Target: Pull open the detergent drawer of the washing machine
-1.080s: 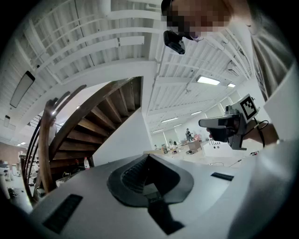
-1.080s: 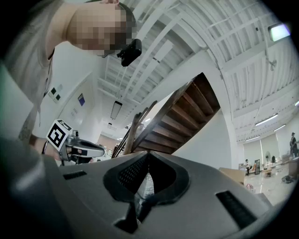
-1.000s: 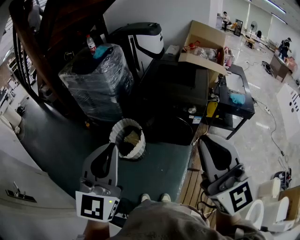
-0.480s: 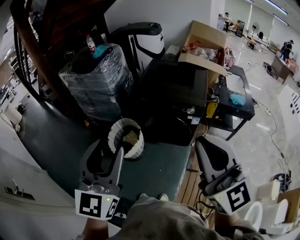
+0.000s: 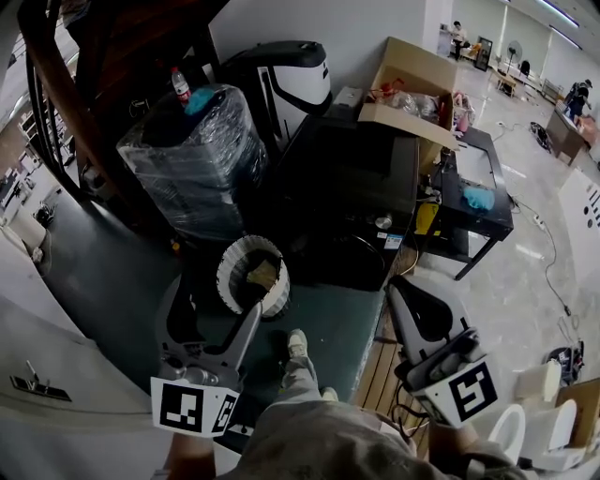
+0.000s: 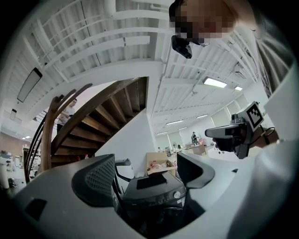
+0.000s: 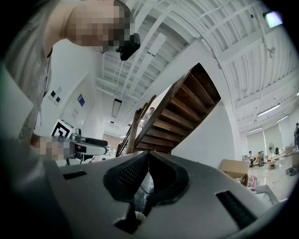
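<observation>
The left claw [image 5: 214, 309] is opening wide with nothing in it, well short of the black washing machine [image 5: 349, 183], while the right claw [image 5: 405, 298] is pinched together, empty.

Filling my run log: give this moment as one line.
left hand-held gripper: opening, empty | right hand-held gripper: shut, empty | washing machine: untouched

A dark wooden staircase [image 5: 131, 42] is curving upward under a white beamed ceiling [image 6: 93, 42]. A white wall [image 5: 375, 28] is standing just right of the staircase. A dark green floor mat [image 5: 94, 272] is spreading out from the staircase's foot. Well right of the staircase, a pale glossy floor [image 5: 544, 272] is reflecting light around a black low table [image 5: 469, 222] and a cardboard box [image 5: 412, 70]. Strip lights [image 6: 215, 82] are glowing beyond the staircase.
</observation>
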Action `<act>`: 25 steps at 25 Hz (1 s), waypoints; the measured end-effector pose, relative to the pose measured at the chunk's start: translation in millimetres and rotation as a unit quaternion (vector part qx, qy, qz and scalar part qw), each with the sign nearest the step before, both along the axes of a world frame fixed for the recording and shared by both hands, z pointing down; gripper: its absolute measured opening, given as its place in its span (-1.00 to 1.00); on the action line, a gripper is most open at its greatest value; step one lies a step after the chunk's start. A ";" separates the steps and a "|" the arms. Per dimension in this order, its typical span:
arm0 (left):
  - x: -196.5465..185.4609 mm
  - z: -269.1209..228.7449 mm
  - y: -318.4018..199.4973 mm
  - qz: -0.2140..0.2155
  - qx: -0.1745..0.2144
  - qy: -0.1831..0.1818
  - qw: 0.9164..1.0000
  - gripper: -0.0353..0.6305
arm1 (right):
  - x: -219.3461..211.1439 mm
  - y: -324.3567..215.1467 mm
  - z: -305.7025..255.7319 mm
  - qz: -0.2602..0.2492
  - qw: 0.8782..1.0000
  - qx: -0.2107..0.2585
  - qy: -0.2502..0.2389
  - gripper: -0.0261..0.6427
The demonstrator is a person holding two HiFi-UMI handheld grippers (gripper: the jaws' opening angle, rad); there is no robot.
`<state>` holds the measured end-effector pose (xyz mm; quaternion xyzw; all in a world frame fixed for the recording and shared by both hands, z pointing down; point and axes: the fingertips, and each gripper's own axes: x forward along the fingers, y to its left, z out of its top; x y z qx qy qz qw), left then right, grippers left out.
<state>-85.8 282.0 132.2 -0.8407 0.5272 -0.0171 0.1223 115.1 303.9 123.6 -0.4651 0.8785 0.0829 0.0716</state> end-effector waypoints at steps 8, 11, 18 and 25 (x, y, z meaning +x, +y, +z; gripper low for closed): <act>-7.8 21.9 -55.1 0.012 -0.031 0.034 0.999 0.35 | -6.6 -46.6 13.4 0.008 1.000 -0.014 0.011 -0.82; -14.3 35.2 -83.6 0.013 -0.048 0.044 0.998 0.35 | -11.3 -71.6 19.5 0.009 1.000 -0.021 0.017 -0.82; -27.5 63.8 -160.9 0.025 -0.098 0.091 0.991 0.35 | -28.7 -141.0 30.4 0.012 0.999 -0.041 0.031 -0.82; -45.6 100.8 -239.9 0.046 -0.168 0.149 0.973 0.35 | -51.3 -213.3 50.1 0.014 0.996 -0.071 0.054 -0.82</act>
